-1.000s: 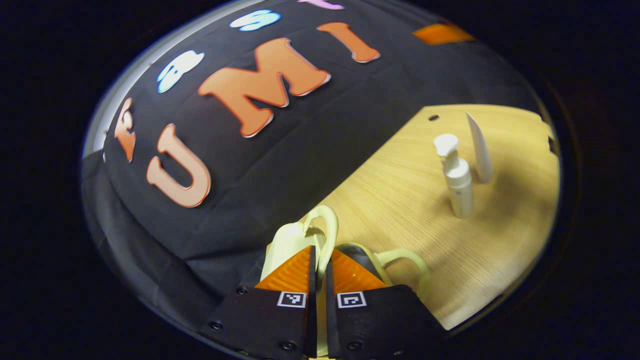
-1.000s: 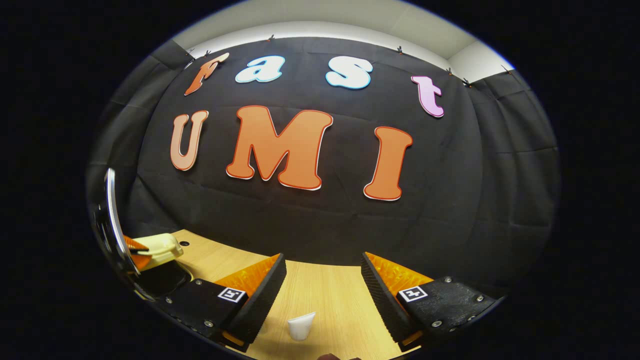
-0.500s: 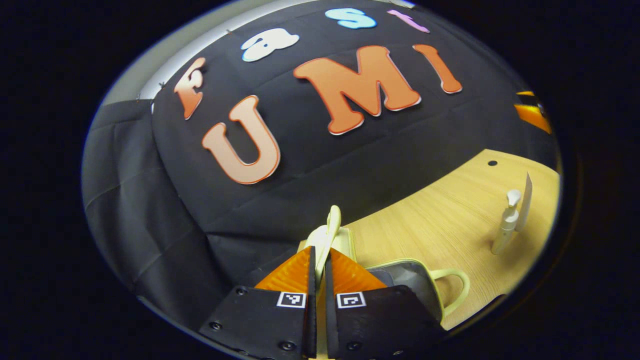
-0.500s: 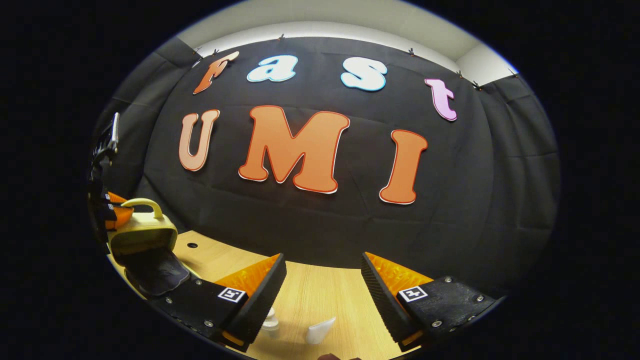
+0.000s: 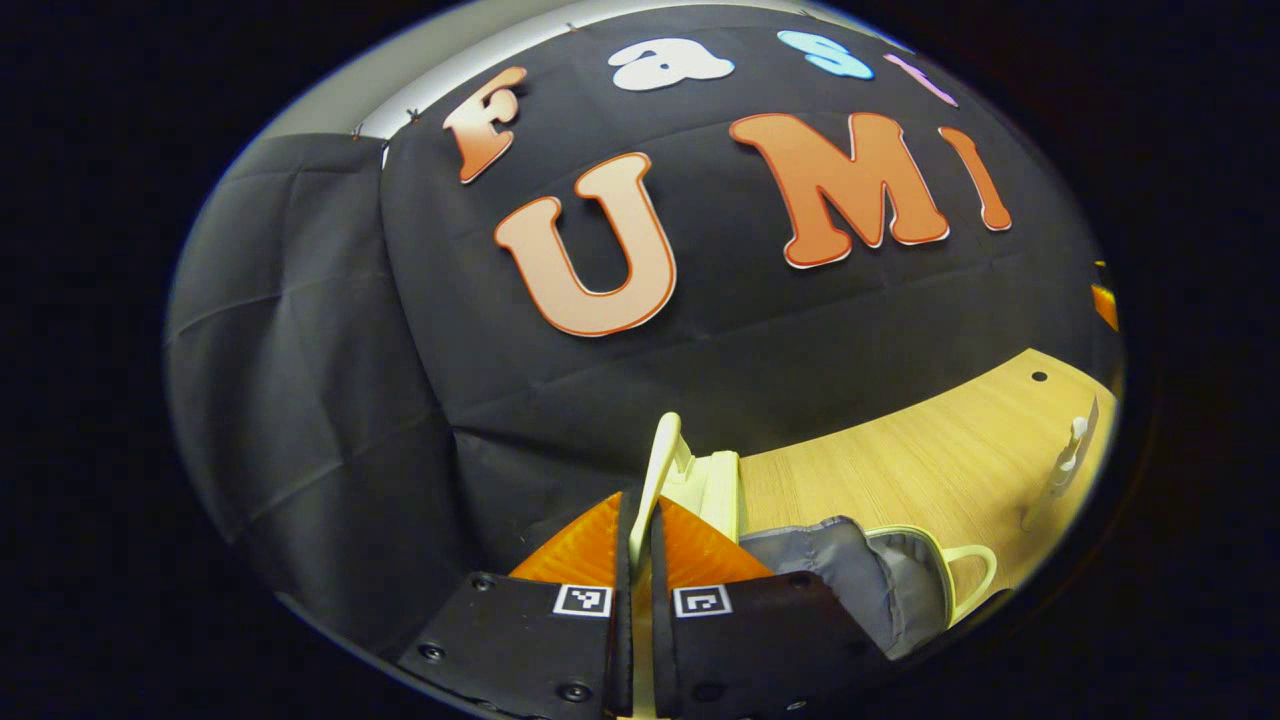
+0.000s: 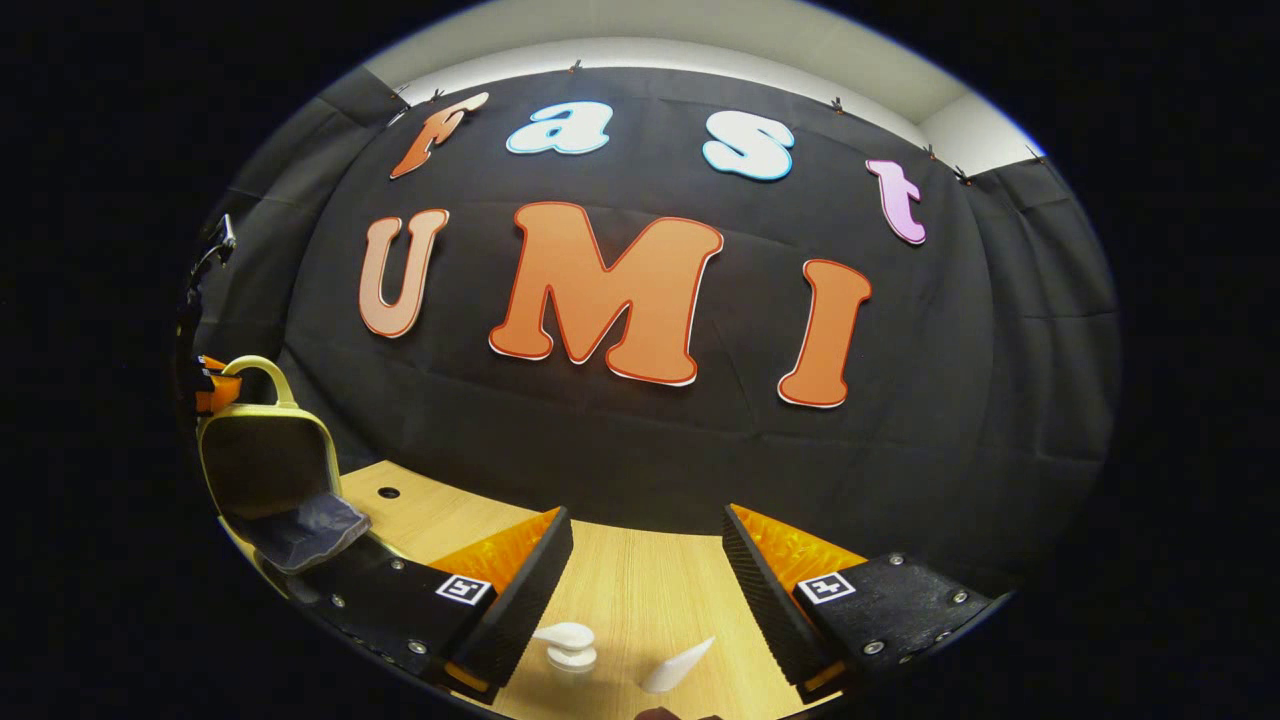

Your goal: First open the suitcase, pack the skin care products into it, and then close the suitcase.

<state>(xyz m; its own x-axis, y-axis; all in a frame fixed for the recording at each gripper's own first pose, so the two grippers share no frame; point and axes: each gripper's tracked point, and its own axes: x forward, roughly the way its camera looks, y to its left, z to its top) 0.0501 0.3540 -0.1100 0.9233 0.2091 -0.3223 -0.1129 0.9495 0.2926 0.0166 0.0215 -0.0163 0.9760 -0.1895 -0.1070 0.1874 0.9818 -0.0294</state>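
— Wooden table in front of black cloth, correct? Where does the suitcase sit on it?

— Yes. The pale yellow suitcase stands open at the table's left end in the right gripper view. Its lid is raised nearly upright, dark inner side facing the camera, and grey lining bulges out below it.

— What keeps the lid up?

— The left gripper. In the left gripper view its fingers are pinched together on the lid's pale handle, which rises edge-on between them. The same gripper appears beyond the lid's top in the right gripper view, at the loop handle.

— And the lower half of the suitcase?

— To the right of the lifted lid in the left gripper view: grey lining and a second pale handle lying over the wood.

— The skin care products?

— Two white ones, well away from the suitcase, on the table. A pump bottle and a tapered tube just beside it stand low between the right gripper's fingers. Both also appear small at the far right edge of the left gripper view.

— Right gripper?

— The right gripper has its fingers wide apart, holding nothing, above the two products.
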